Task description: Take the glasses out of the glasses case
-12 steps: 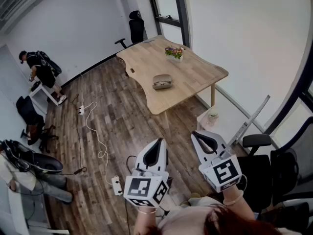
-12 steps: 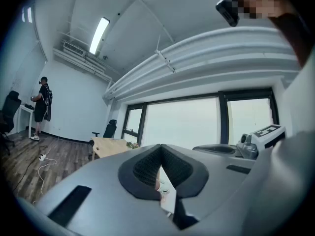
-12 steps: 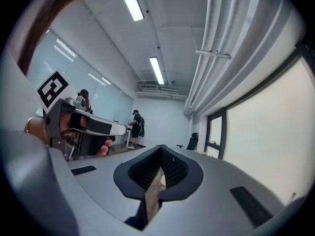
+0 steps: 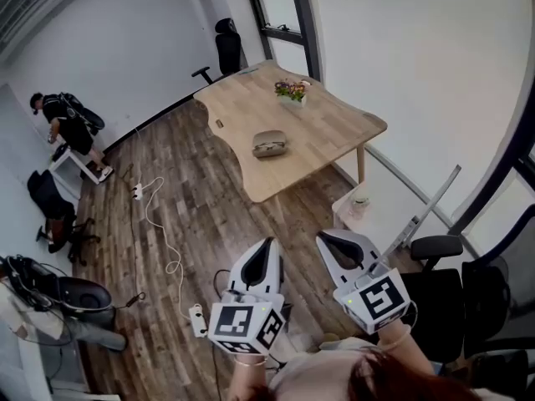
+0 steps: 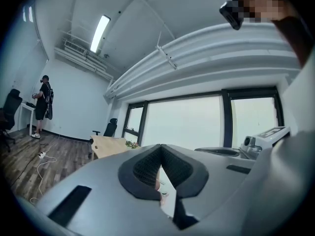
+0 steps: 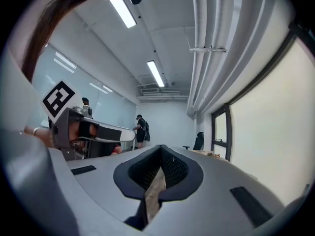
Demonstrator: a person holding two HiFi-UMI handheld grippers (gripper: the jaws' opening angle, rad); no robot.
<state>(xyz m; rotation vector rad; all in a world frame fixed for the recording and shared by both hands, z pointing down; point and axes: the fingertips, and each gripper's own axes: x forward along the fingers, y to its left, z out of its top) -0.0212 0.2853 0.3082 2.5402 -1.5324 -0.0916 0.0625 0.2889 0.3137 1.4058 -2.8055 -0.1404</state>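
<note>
The left tool [image 4: 266, 246] and the right tool [image 4: 328, 241] both point forward with their padded jaws pressed together and nothing between them, held over the wooden floor [image 4: 180, 182] well short of the desk [image 4: 334, 128]. The glasses case [image 4: 269, 144] lies closed on the desk, near its middle and toward the edge nearest the tools, well apart from the flower pot [image 4: 292, 91] at the desk's far side. It looks like a rounded hard shell, probably light, stiff and somewhat smooth. One tool would likely need to steady its lower half while the other lifts the lid at the seam. The glasses inside are unseen and likely thin and fragile, so the bridge or a temple arm seems safer to grip than the lenses. Only the head view shows the case. The left gripper view catches the desk as a small slab by the window, with the case too small to tell. The right gripper view shows the other tool's marker cube [image 6: 60, 99] and a person [image 6: 141, 130] far from the desk.
</note>
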